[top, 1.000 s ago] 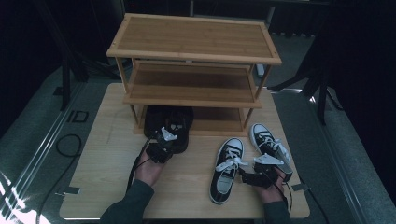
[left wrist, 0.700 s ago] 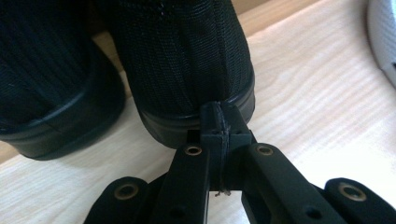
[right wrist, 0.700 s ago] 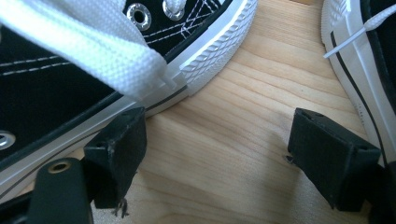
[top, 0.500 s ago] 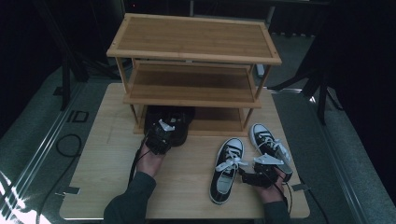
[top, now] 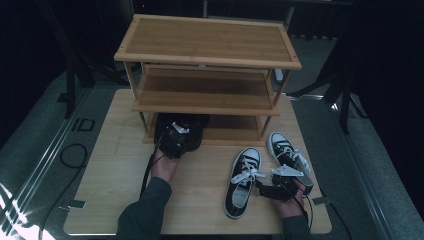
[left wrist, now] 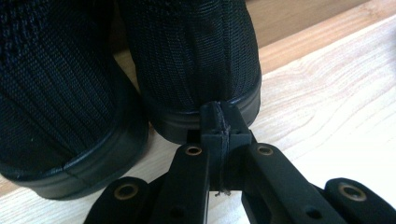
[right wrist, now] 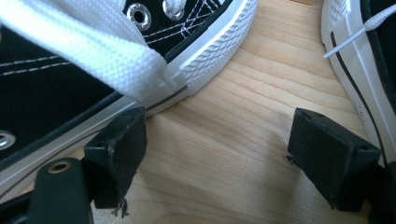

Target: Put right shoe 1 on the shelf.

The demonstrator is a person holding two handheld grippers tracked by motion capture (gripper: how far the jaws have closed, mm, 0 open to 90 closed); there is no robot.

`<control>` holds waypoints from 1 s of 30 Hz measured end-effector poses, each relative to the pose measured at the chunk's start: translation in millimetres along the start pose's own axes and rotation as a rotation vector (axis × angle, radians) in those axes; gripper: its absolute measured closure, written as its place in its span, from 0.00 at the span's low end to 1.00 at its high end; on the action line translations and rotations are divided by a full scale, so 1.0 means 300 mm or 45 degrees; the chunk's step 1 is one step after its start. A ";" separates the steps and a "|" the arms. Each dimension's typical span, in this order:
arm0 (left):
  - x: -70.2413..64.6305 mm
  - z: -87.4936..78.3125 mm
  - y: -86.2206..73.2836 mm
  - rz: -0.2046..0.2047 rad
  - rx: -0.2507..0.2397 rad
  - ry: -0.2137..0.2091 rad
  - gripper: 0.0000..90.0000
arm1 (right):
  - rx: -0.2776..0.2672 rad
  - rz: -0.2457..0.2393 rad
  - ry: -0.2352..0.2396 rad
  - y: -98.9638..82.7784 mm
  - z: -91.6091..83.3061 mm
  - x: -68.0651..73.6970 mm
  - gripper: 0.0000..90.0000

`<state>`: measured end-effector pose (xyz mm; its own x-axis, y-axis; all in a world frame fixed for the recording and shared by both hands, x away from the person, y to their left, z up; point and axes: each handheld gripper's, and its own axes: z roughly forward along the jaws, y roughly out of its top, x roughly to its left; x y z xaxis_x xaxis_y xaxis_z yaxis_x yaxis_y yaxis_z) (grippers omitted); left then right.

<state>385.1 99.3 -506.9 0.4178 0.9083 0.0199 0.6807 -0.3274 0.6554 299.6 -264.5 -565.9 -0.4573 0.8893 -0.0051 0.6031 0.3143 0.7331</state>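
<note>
While black shoes (top: 181, 129) occupy the rack's (top: 205, 107) bottom shelf, sneakers (top: 243, 181) lie outside.

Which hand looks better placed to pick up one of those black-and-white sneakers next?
The right. Its tool rests open between the two sneakers, one beside each jaw. The left tool is shut, pressed against the black shoes at the rack.

The high view is dim, its surroundings nearly black; light falls from above on the wooden rack (top: 207, 45) and the table (top: 200, 200). Both gripper views are bright and sharp ahead of the jaws, softening at the edges
</note>
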 end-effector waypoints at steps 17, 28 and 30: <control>0.031 0.015 0.007 -0.028 -0.020 -0.050 0.93 | 0.000 0.000 0.000 0.000 0.000 0.000 0.22; 0.110 -0.067 -0.116 -0.042 -0.020 0.013 0.99 | -0.001 0.000 0.000 0.000 0.000 0.000 0.22; 0.137 -0.074 -0.135 -0.057 -0.009 0.031 0.99 | 0.000 0.000 0.000 0.000 0.000 0.000 0.22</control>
<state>361.4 155.6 -515.8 0.3724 0.9280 0.0086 0.6939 -0.2846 0.6615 299.6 -264.5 -565.9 -0.4574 0.8892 -0.0054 0.6028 0.3145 0.7333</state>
